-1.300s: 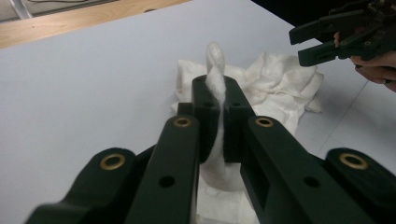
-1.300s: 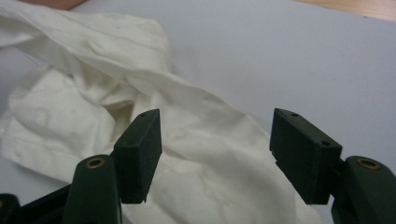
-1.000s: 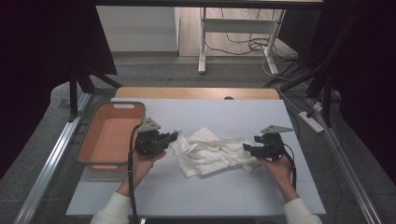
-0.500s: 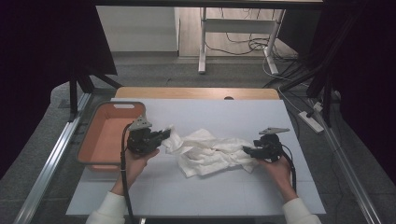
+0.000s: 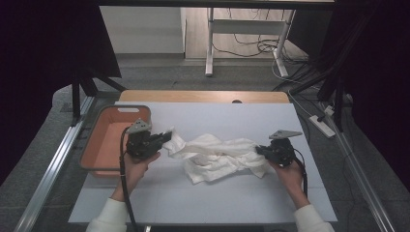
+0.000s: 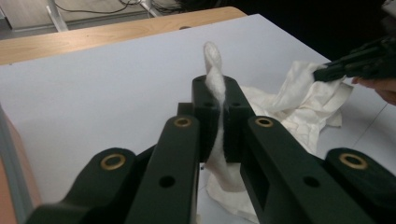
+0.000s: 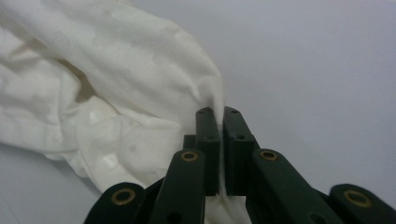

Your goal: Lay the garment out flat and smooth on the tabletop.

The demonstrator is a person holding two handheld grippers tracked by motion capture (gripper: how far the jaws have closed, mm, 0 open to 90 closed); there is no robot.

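White crumpled cotton cloth [image 5: 217, 155], bunched mid-table on pale grey table sheet [image 5: 232, 203], strung loosely between both tools. Likely light, limp, no stiffness; sags and folds wherever unsupported, probably not slippery against foam pads. Best taken at edges or corners, as now; a mid-bunch grab would probably gather several layers. Left gripper [image 5: 167, 137]: jaws pressed together on a thin fold of cloth at its left end; seen in left gripper view [image 6: 218, 119] running up between pads [image 6: 232, 135], tuft standing proud above the tips, rest trailing away below and to the right. Right gripper [image 5: 259, 151]: jaws likewise closed, pinching a corner at right end; in right gripper view [image 7: 218, 140] a peak of fabric caught between the tips, bulk spilling off to the left. Orange plastic rectangular bin [image 5: 106, 145] just beside left hand, off cloth, at table's left edge.
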